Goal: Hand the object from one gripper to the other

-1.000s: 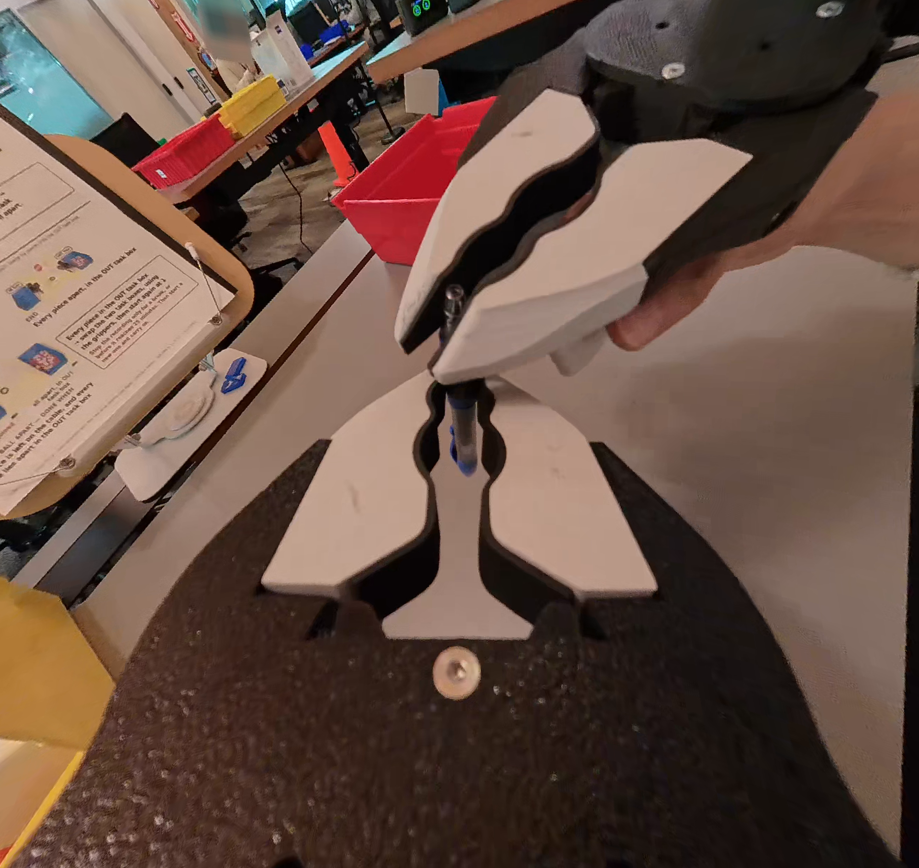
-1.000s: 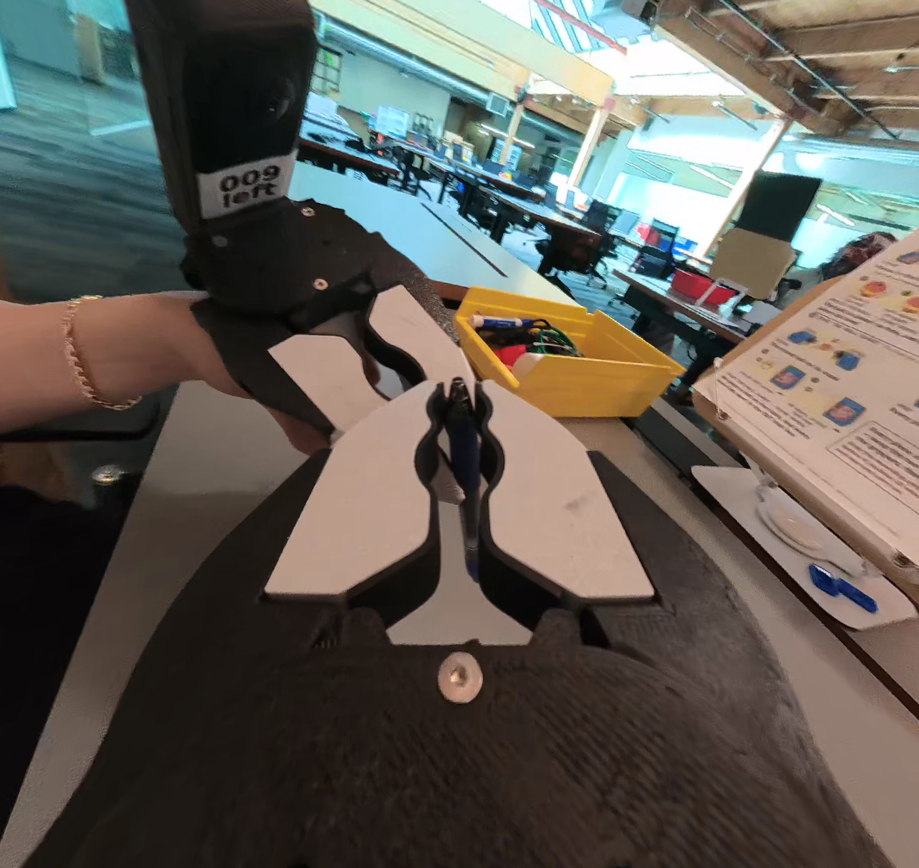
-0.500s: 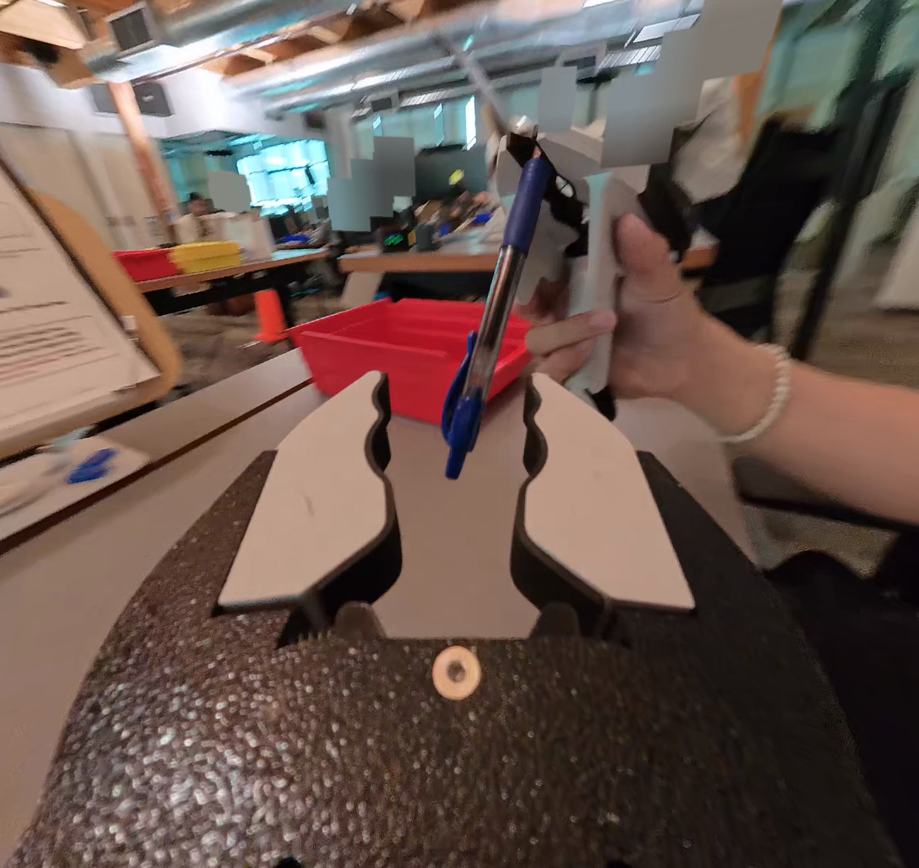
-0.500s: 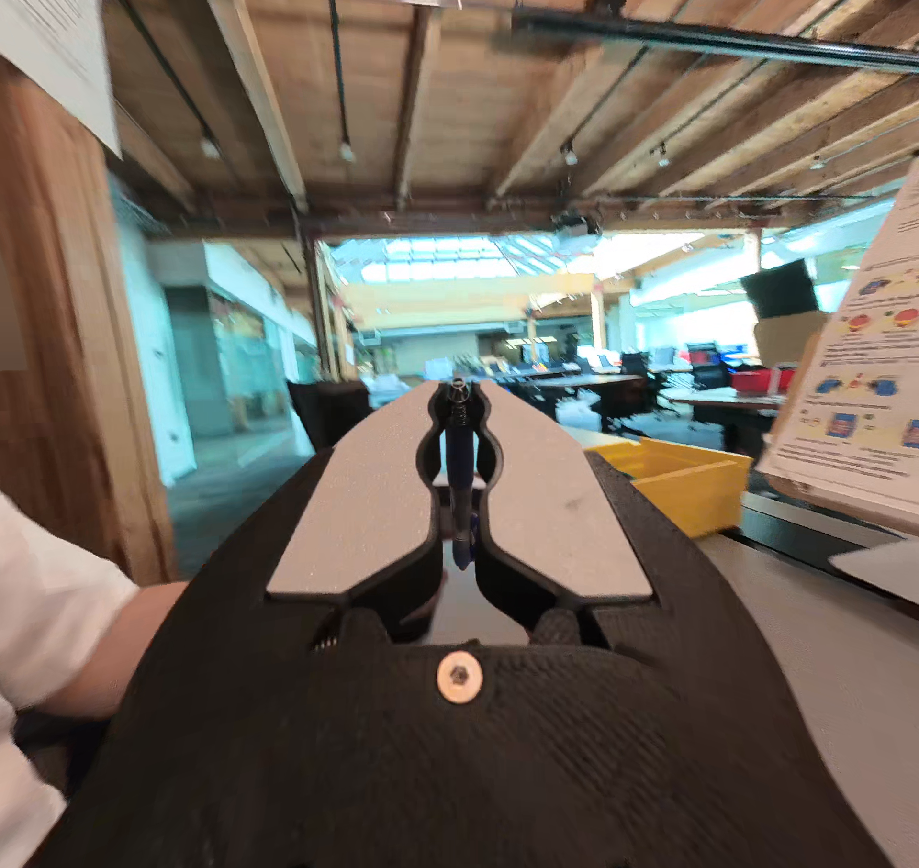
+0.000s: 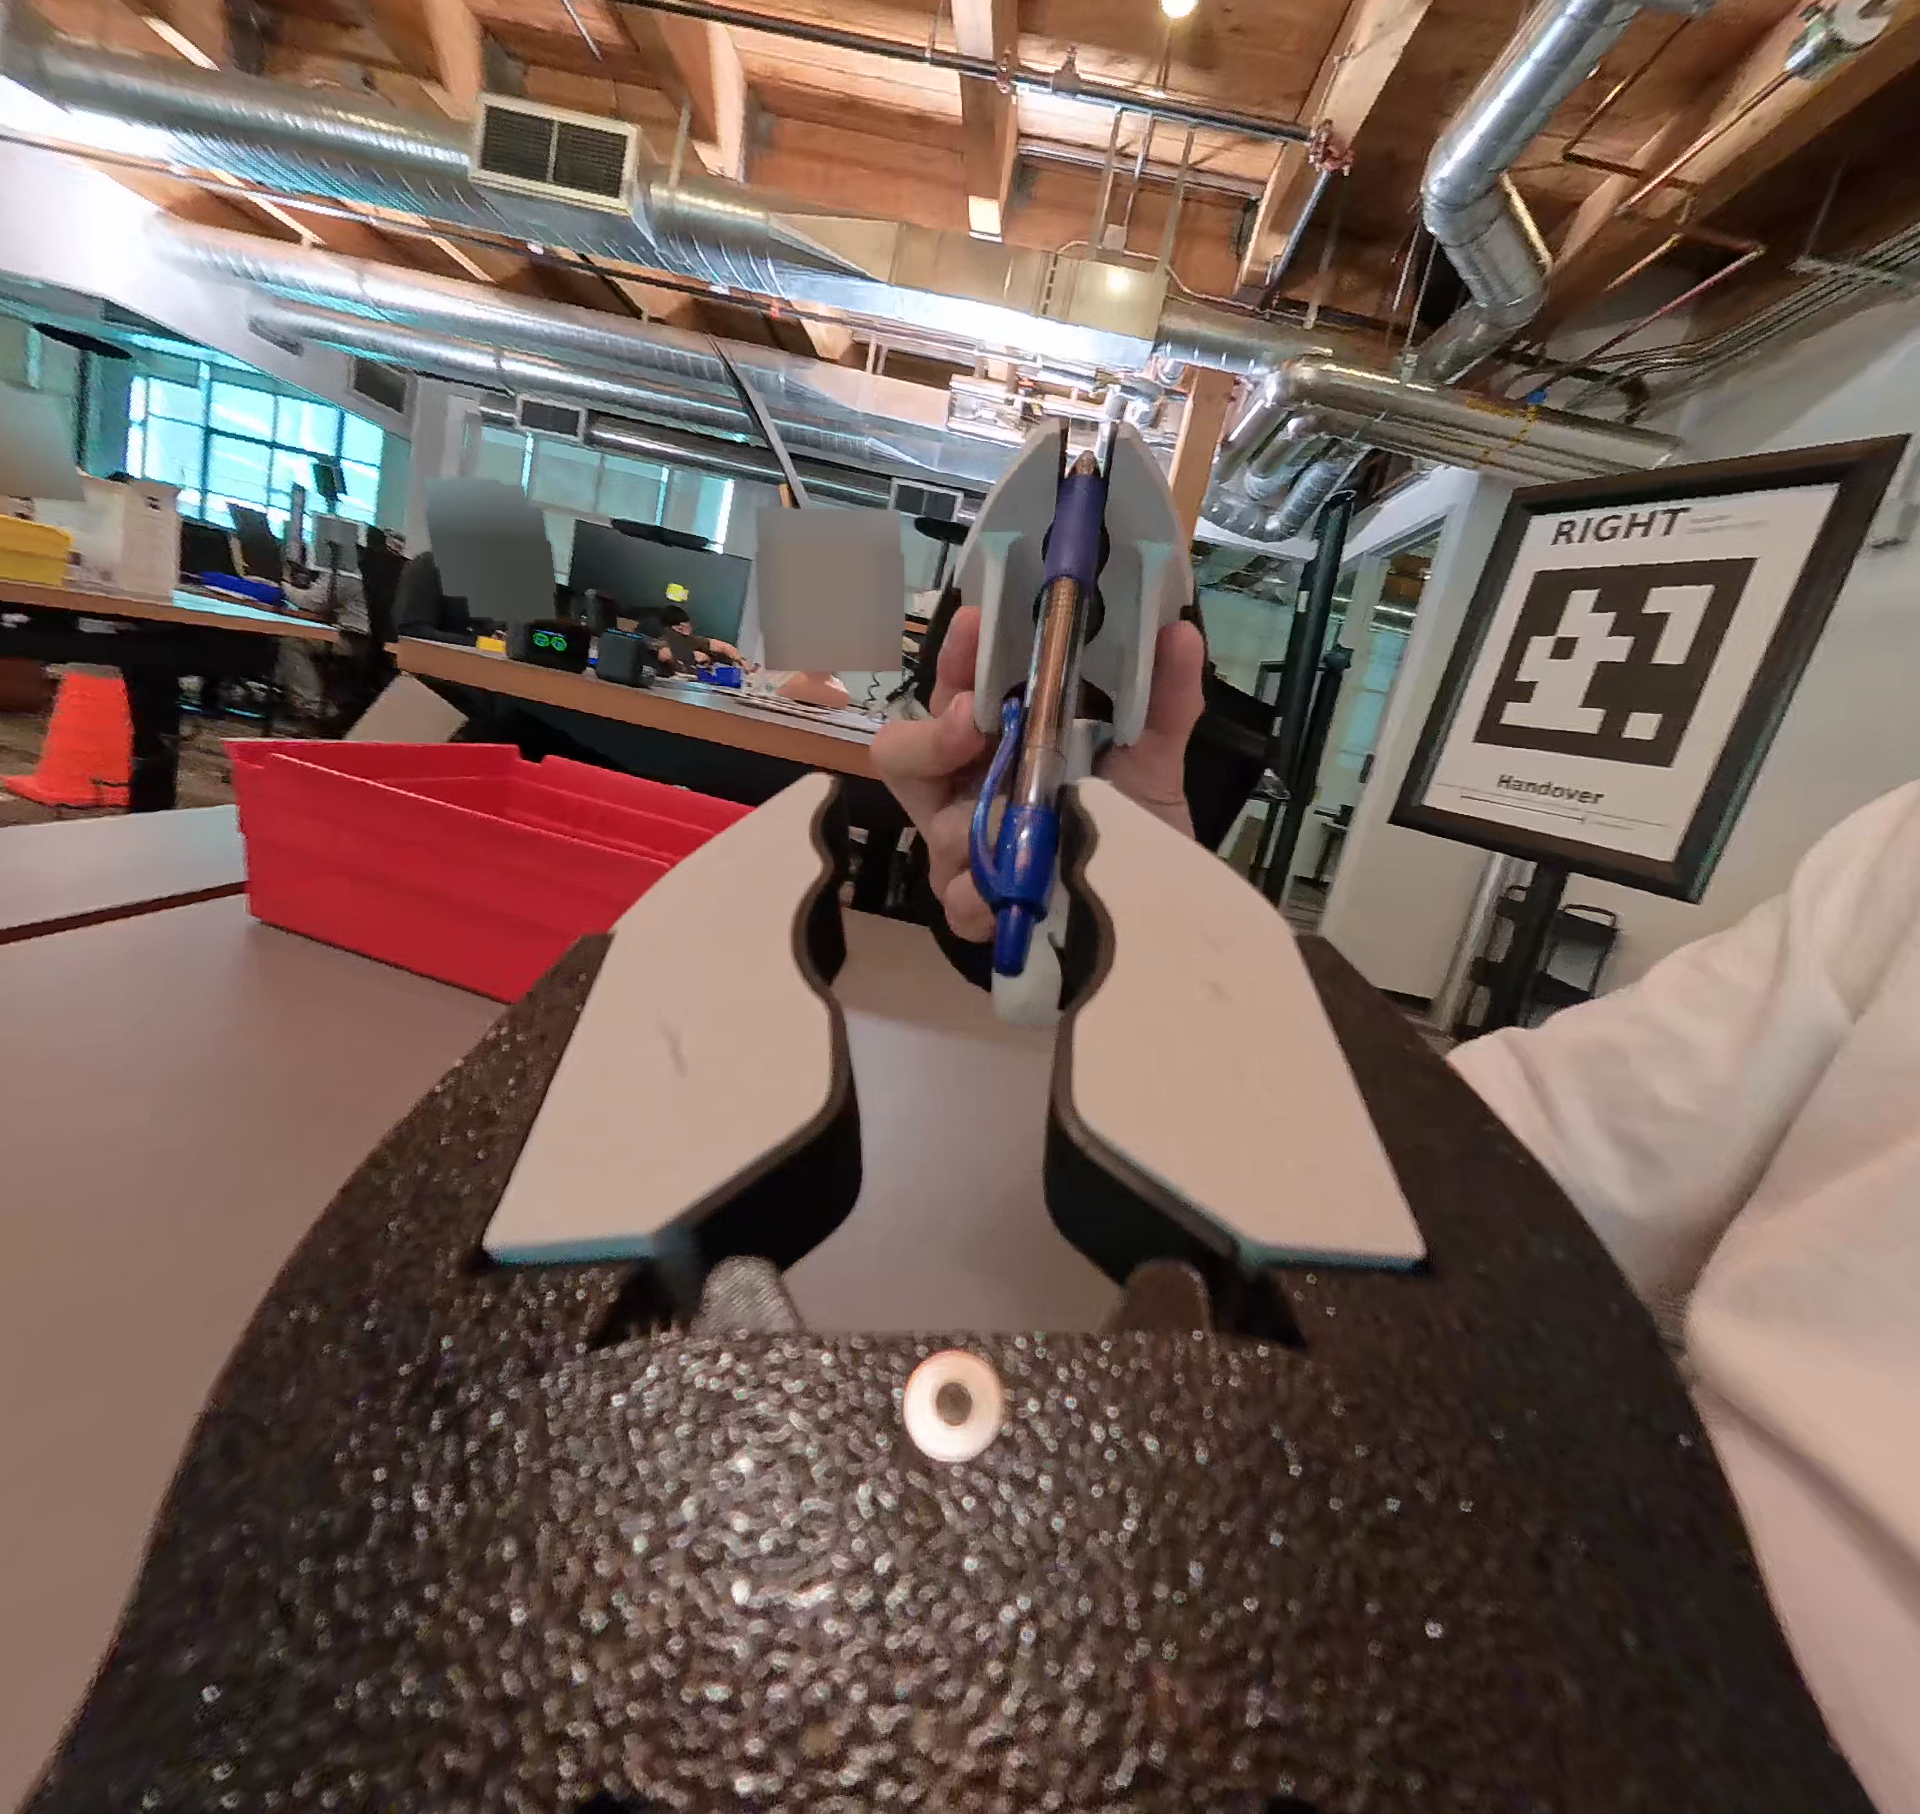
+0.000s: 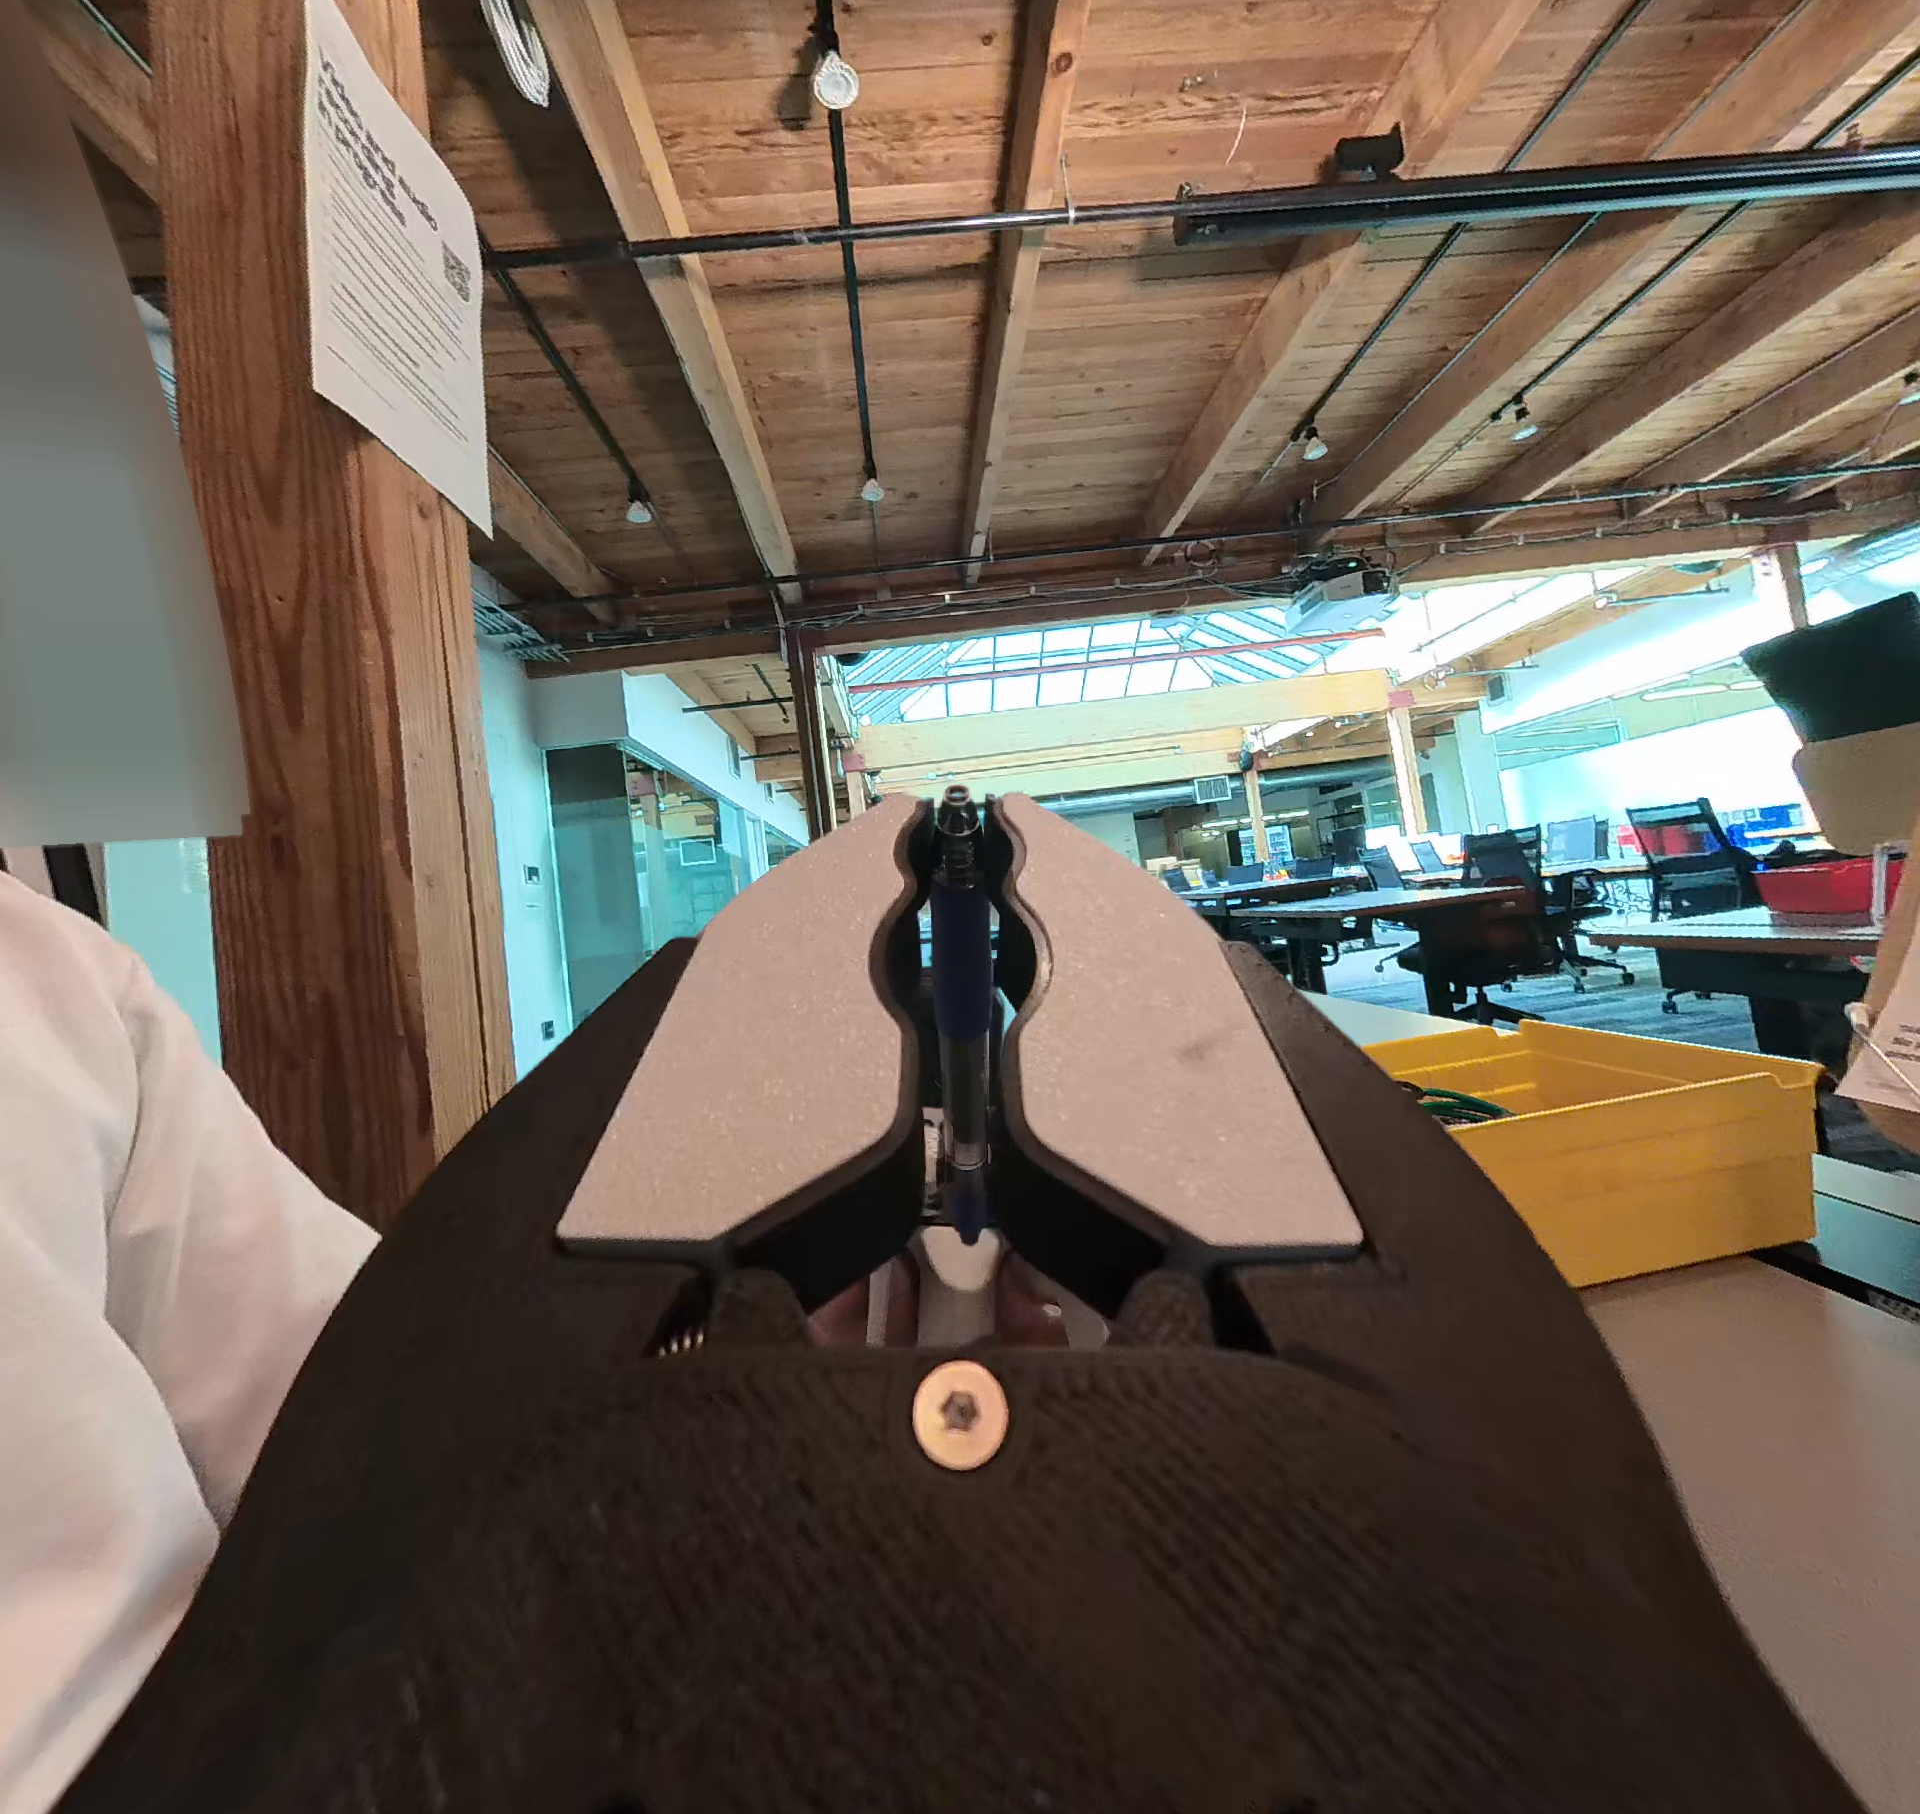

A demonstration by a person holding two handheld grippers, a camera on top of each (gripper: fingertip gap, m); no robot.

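Note:
A blue pen [image 5: 1042, 715] with a clear barrel is held upright, tip up, in my right gripper [image 5: 1075, 476], which a hand holds above the table. In the right wrist view the right gripper [image 6: 958, 814] is shut on the pen [image 6: 961, 985], which runs along the gap between the fingers. My left gripper [image 5: 951, 808] is open and empty. The pen's clip end hangs between the left gripper's fingertips, close to the right finger [image 5: 1216, 1016]; I cannot tell whether it touches.
A red bin [image 5: 447, 850] stands on the grey table [image 5: 208, 1089] behind the left gripper. A yellow bin [image 6: 1600, 1151] sits right of the right gripper. A framed sign [image 5: 1621, 663] stands at the right, a wooden post [image 6: 332, 725] at the left. A white sleeve [image 5: 1714, 1141] is close by.
The left gripper has opened and let go of the pen. The right gripper has lifted away with the pen, and both grippers have tilted upward.

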